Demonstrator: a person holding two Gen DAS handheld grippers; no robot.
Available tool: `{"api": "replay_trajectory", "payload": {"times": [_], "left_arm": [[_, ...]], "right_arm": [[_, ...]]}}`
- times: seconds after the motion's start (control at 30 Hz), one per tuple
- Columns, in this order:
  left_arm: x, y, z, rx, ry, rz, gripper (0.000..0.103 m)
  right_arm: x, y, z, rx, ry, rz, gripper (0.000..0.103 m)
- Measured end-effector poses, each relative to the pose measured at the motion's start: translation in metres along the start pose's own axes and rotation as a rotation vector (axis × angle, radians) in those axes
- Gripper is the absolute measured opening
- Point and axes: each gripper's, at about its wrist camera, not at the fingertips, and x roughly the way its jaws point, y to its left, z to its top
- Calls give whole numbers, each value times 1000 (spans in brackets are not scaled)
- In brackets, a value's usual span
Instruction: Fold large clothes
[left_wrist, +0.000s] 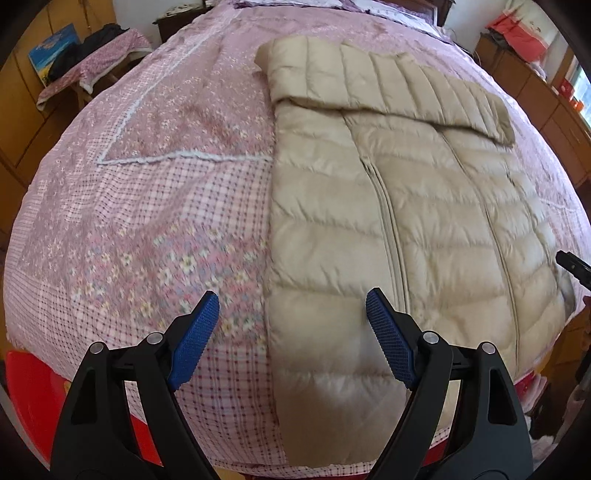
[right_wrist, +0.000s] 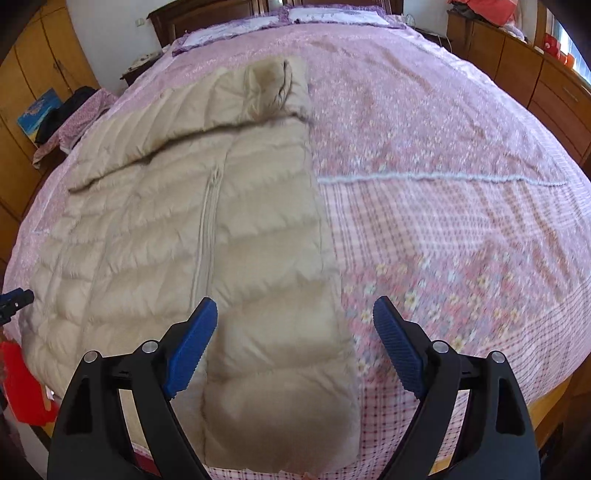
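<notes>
A beige quilted down jacket (left_wrist: 424, 221) lies flat on the pink floral bedspread (left_wrist: 166, 203), zip side up, with one sleeve folded across its far end. My left gripper (left_wrist: 292, 295) hangs open over the jacket's near left edge, one blue pad above the bedspread and the other above the jacket. In the right wrist view the jacket (right_wrist: 184, 229) fills the left half of the bed (right_wrist: 443, 221). My right gripper (right_wrist: 294, 302) stands open above the jacket's near right edge, nothing between its pads. Each view catches the other gripper only as a tip at the frame's edge.
A chair draped with cloth and dark clothes (left_wrist: 92, 62) stands left of the bed. Wooden cabinets (right_wrist: 517, 74) line the right wall. A red object (left_wrist: 33, 387) sits below the bed's near left corner. The dark headboard (right_wrist: 207, 14) is at the far end.
</notes>
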Motion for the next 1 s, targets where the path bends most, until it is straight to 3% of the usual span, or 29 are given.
{"api": "replay_trajectory", "payload": {"times": [0.23,0.37,0.47,0.53,0.67,0.73,0.87,1.0], "left_arm": [[12,11,-14,-147,23,-43,83],[10,9,-20,-137,24,-65,83],[7,5,-26,-135,28,-136,83],[5,0,-28,-126,44,-223,83],[1,-11,-30,-116,42,-256,83],[1,-13,-29,-136,47,-307,83],[4,-24,-20,-100,56,-311,83],[22,-43,-18,-24,97,-193,83]], "right_arm": [[11,4,-14,46,24,57,84],[15,1,-21,53,35,73,85],[20,-5,-26,78,49,103,86],[22,-6,-28,78,51,111,87],[21,0,-25,60,59,108,87],[18,6,-24,46,38,155,87],[21,11,-24,31,38,158,87],[26,6,-23,44,57,173,87]]}}
